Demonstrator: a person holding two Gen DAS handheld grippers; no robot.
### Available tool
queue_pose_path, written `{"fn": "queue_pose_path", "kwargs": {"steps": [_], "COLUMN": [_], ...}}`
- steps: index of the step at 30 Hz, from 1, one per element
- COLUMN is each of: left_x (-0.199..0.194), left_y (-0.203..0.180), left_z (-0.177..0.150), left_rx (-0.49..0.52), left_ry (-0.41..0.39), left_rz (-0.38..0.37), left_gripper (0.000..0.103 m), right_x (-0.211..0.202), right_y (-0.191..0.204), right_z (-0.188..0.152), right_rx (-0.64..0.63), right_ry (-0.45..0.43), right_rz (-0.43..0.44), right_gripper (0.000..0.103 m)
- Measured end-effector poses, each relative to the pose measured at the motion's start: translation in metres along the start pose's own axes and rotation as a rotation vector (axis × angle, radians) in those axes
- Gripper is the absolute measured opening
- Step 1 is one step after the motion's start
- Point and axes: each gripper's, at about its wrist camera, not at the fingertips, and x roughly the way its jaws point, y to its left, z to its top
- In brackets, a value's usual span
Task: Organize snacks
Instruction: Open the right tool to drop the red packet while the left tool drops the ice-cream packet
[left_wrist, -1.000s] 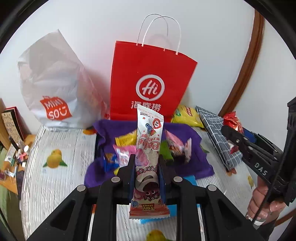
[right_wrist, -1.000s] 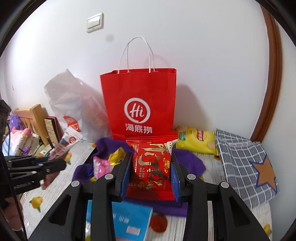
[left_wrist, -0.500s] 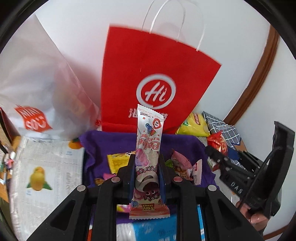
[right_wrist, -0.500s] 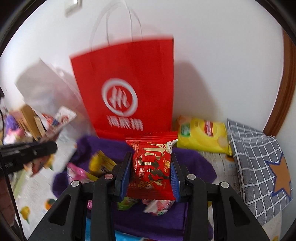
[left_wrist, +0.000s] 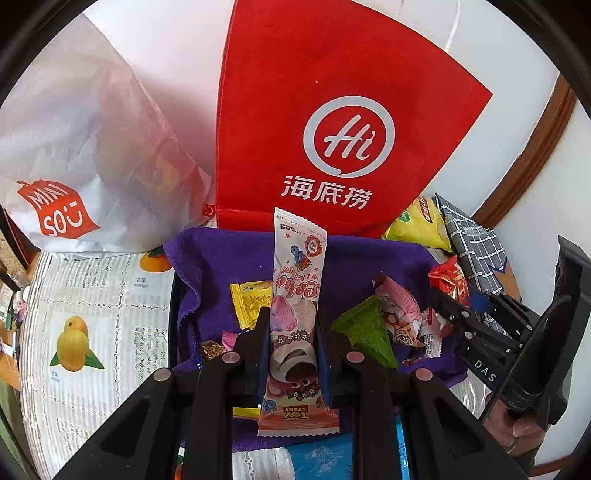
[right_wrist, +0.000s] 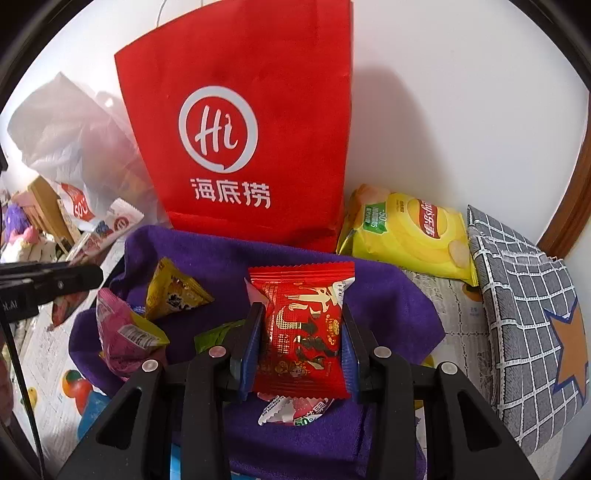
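Purple cloth (left_wrist: 369, 258) lines the tray just beyond the left gripper (left_wrist: 291, 332), which is clamped on a long pink snack bar (left_wrist: 295, 295), its long axis pointing away toward the red paper bag (left_wrist: 332, 110).

In the right wrist view, the right gripper (right_wrist: 301, 332) pinches a red snack packet (right_wrist: 301, 321) above the same cloth, the other loose snacks lying to its left.

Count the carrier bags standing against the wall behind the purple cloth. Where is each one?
2. The red paper bag stands upright directly behind the purple cloth. The white plastic bag slumps beside it, on its left in both views. Others may be hidden behind them.
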Motion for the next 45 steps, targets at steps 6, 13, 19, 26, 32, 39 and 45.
{"fn": "queue_pose_path", "kwargs": {"steps": [6,13,19,26,32,39,45], "left_x": [0.002,0.0,0.003,0.009,0.015,0.019,0.021], "left_y": [0.002,0.002,-0.001,-0.004,-0.007,-0.011,-0.012], "left_z": [0.001,0.001,0.0,-0.002,-0.004,-0.007,-0.007], "left_rx": [-0.014,-0.016,-0.006,0.004,0.015,0.043,0.044], "left_ry": [0.014,0.016,0.025,0.04,0.061,0.077,0.082], "left_rz": [0.003,-0.006,0.0,0.008,0.014,0.022,0.024], "left_gripper": [0.02,0.02,0.02,0.02,0.02,0.021,0.021], "right_x": [0.003,0.005,0.008,0.01,0.005,0.002,-0.012], "right_y": [0.002,0.002,0.003,0.001,0.005,0.004,0.001], "right_z": [0.0,0.0,0.001,0.002,0.003,0.002,0.005], "right_rx": [-0.014,-0.022,-0.033,-0.038,-0.071,-0.075,-0.069], "right_ry": [0.016,0.029,0.05,0.064,0.048,0.041,0.006], "right_rz": [-0.004,-0.003,-0.007,-0.009,-0.012,-0.015,-0.022], "right_gripper": [0.038,0.038,0.038,0.038,0.04,0.04,0.047]}}
